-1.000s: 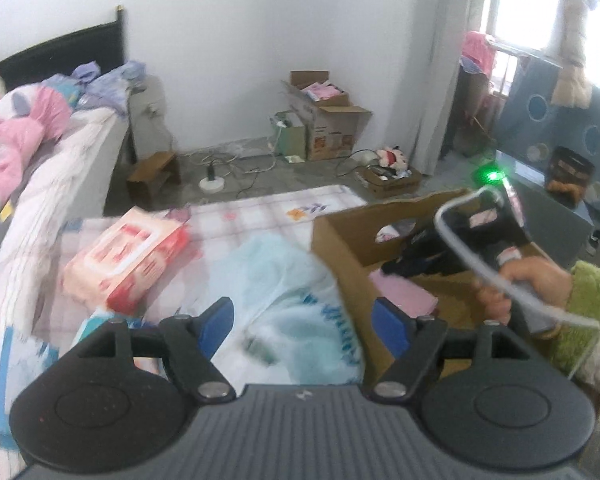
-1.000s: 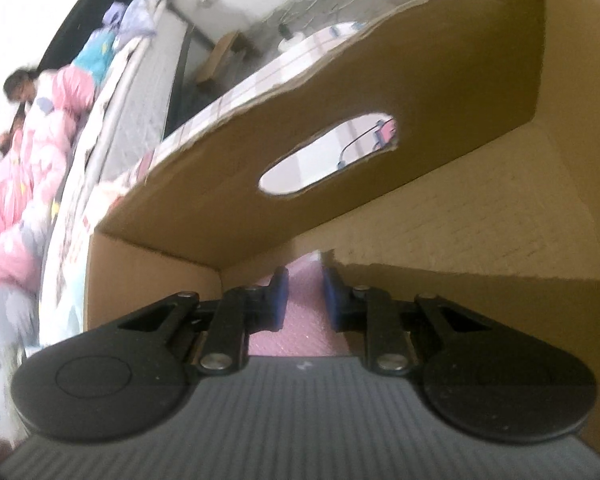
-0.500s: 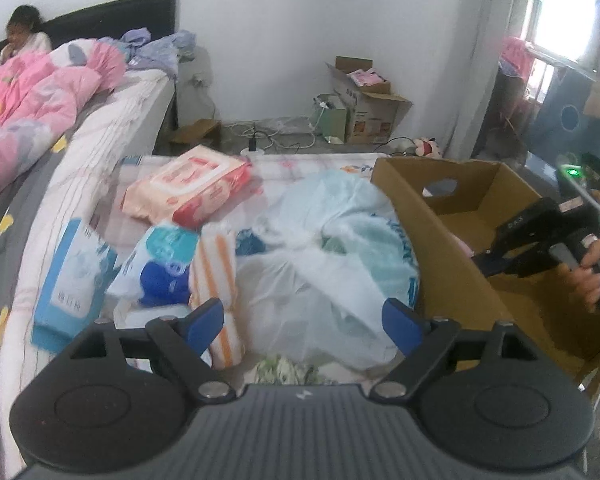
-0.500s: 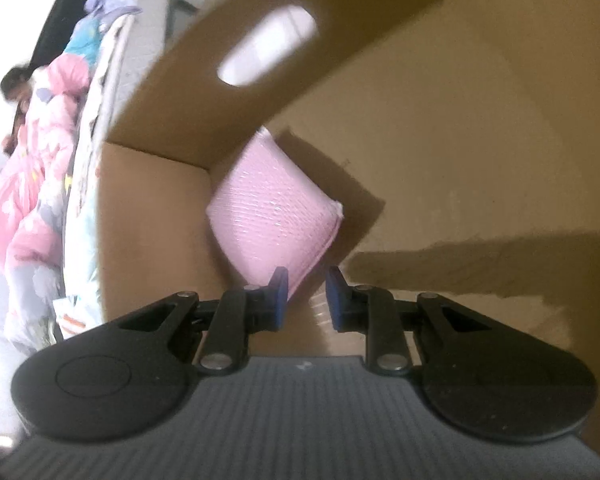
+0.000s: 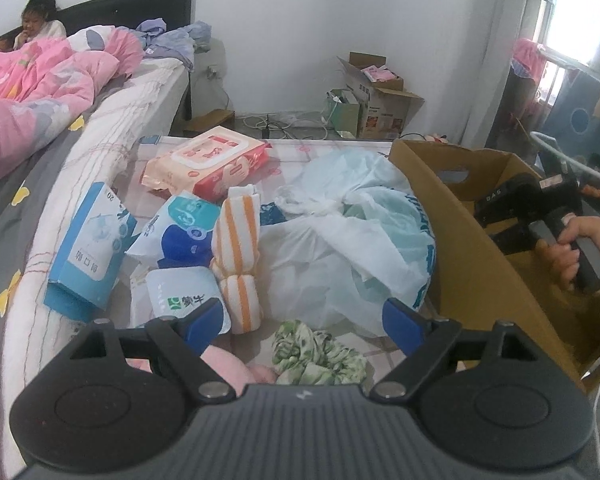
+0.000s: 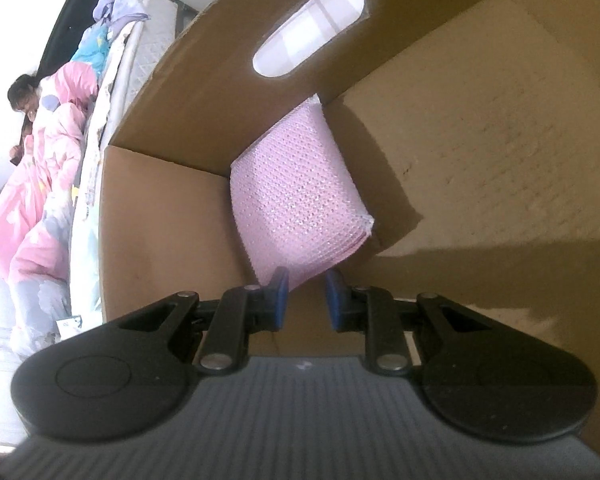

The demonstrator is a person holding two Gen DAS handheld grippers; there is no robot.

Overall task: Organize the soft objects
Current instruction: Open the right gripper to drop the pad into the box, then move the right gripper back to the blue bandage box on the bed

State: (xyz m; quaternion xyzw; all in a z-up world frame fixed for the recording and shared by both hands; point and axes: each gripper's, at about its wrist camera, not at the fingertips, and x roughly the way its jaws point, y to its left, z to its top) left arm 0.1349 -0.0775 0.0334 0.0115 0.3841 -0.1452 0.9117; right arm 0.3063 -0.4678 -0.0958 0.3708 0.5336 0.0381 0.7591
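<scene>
Soft things lie on a checked cloth in the left wrist view: a white plastic bag (image 5: 348, 248), rolled orange-striped towels (image 5: 238, 236), a green patterned cloth (image 5: 316, 352), a pink wipes pack (image 5: 208, 160), and blue tissue packs (image 5: 88, 248). My left gripper (image 5: 304, 316) hangs open above the bag's near edge with nothing between its fingers. On the right stands a cardboard box (image 5: 472, 264). Inside it, a hand holds my right gripper (image 5: 512, 216). In the right wrist view this gripper (image 6: 307, 292) is shut on the lower corner of a pink textured pack (image 6: 296, 200), which leans into the box corner (image 6: 160, 220).
A bed with a pink quilt (image 5: 40, 88) and a person (image 5: 40, 24) on it runs along the left. Open cartons (image 5: 380, 100) and cables lie on the floor by the far wall. A pink soft lump (image 5: 228, 368) sits just under my left fingers.
The left gripper pulled back and swung left, so the whole pile shows, and its jaws stand wider. The pink pack now sticks out past the right fingertips and leans in the box corner.
</scene>
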